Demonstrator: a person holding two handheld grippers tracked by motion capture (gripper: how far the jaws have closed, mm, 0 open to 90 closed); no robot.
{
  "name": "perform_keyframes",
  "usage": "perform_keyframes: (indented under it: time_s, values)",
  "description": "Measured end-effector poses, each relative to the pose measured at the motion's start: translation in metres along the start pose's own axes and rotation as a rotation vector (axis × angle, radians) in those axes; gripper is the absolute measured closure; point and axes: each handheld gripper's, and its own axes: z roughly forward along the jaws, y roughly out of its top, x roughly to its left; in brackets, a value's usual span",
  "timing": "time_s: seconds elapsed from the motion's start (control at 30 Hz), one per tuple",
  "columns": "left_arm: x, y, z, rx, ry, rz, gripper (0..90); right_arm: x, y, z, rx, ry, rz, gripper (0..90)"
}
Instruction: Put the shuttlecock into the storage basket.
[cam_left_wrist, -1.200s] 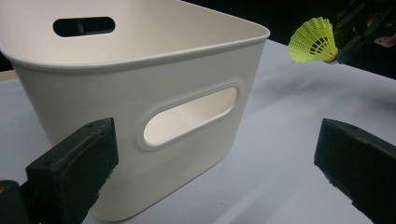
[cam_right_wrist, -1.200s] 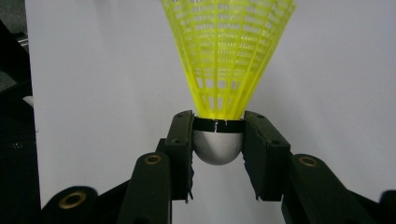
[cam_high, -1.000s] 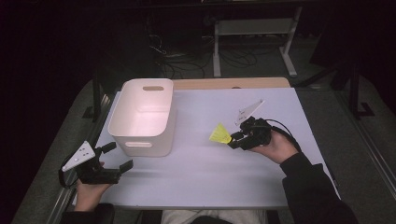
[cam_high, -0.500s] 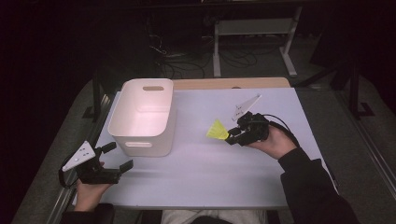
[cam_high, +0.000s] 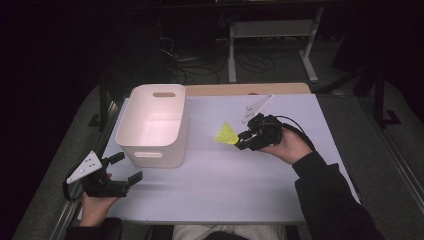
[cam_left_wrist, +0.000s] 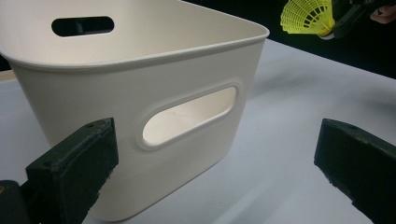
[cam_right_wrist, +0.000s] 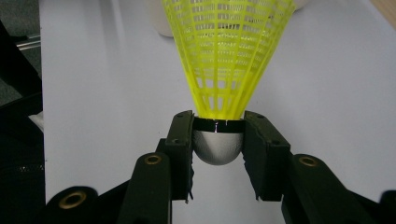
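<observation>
A yellow plastic shuttlecock (cam_high: 226, 134) hangs above the white table, its skirt pointing left toward the white bin (cam_high: 152, 125). My right gripper (cam_high: 241, 139) is shut on its grey rounded head (cam_right_wrist: 217, 145), with the yellow mesh skirt (cam_right_wrist: 229, 51) fanning out ahead of the jaws. The bin stands at the left of the table with slot handles in its end walls. My left gripper (cam_high: 125, 167) rests open near the table's front left corner, its two black pads (cam_left_wrist: 74, 168) wide apart, facing the bin's near wall (cam_left_wrist: 140, 116). The shuttlecock (cam_left_wrist: 308, 16) also appears at the top right of the left gripper view.
The white tabletop (cam_high: 225, 190) spreads between the two hands. A wooden strip (cam_high: 245, 89) runs along the far edge. A metal stand (cam_high: 272, 30) and cables lie on the dark floor beyond. The bin's inside looks bare.
My right gripper has lifted the shuttlecock and carried it a little to the left, toward the bin. The left gripper has stayed where it was.
</observation>
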Motion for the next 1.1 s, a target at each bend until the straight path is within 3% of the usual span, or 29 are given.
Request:
perform_keyframes:
  time_s: [0.7,1.1]
  values:
    - [0.0,0.0,0.0,0.004,-0.001,0.002,0.0,0.0,0.026,0.001,0.002,0.011,-0.045,62.9]
    - [0.0,0.0,0.0,0.003,-0.002,0.002,0.0,-0.004,0.037,0.002,-0.002,0.01,-0.043,62.9]
